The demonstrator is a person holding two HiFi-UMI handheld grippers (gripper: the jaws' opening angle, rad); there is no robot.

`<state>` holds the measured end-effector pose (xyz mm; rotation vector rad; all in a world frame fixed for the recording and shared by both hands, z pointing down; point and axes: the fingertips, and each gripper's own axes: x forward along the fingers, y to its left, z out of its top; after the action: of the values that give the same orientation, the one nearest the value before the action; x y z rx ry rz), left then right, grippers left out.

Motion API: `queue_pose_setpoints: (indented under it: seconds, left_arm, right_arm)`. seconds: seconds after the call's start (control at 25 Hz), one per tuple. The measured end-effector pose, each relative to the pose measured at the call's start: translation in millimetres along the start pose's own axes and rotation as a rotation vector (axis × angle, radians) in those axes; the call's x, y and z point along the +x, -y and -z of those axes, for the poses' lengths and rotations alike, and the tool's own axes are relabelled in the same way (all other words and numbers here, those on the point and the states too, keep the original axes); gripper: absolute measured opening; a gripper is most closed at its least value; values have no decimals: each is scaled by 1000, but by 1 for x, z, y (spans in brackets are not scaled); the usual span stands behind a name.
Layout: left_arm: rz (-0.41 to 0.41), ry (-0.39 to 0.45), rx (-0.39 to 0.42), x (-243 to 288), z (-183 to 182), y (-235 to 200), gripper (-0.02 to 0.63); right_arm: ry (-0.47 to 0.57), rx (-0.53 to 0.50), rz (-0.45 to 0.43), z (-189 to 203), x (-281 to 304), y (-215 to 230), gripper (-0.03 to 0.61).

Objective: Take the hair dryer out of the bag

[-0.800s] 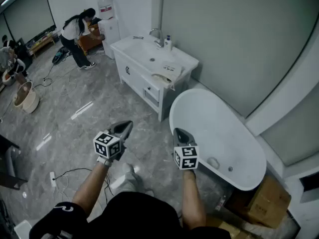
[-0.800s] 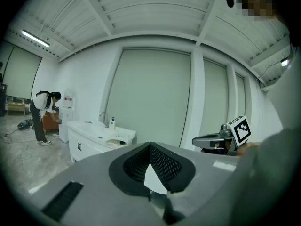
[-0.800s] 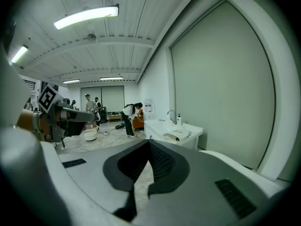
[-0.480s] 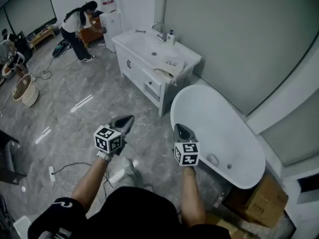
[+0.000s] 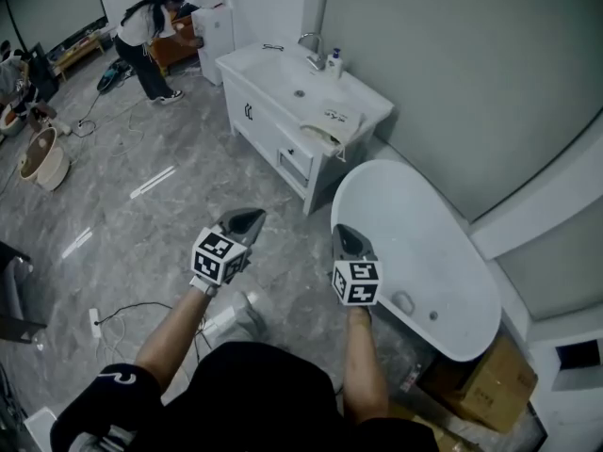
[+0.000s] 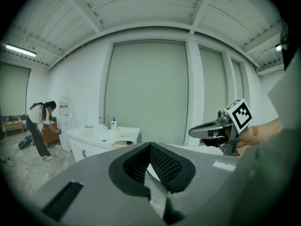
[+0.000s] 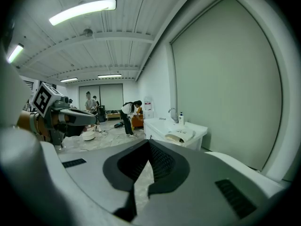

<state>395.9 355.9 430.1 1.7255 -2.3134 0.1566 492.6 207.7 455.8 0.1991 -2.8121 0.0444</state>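
left gripper (image 5: 247,221): jaws are clenched, empty | right gripper (image 5: 345,238): jaws are clenched, empty | both are held over floor (image 5: 141,215) near bathtub (image 5: 424,243), sink cabinet (image 5: 268,125) ahead

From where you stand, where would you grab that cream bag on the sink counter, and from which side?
Probably the end of the cream bag that droops over the front edge of the sink counter, coming from the floor side in front. The rest lies flat on the top, giving jaws little to close round. Which end opens is too small to tell.
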Motion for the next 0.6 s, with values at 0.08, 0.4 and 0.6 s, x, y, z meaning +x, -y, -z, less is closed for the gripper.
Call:
queue_pose_setpoints:
  seconds: [0.08,0.4,0.6]
  left_arm:
    - [10,-14,37,11,0,-14,-2]
    - [67,-47,100,50,-8,-98,-2]
    - [94,-46,128,85,-18,-146,-2]
  right_arm:
    - [-4,4,4,-5,22,-3,-5]
    - [-32,36,46,-33,122,-24,-5]
    - [-54,49,80,-40,181,-25,-5]
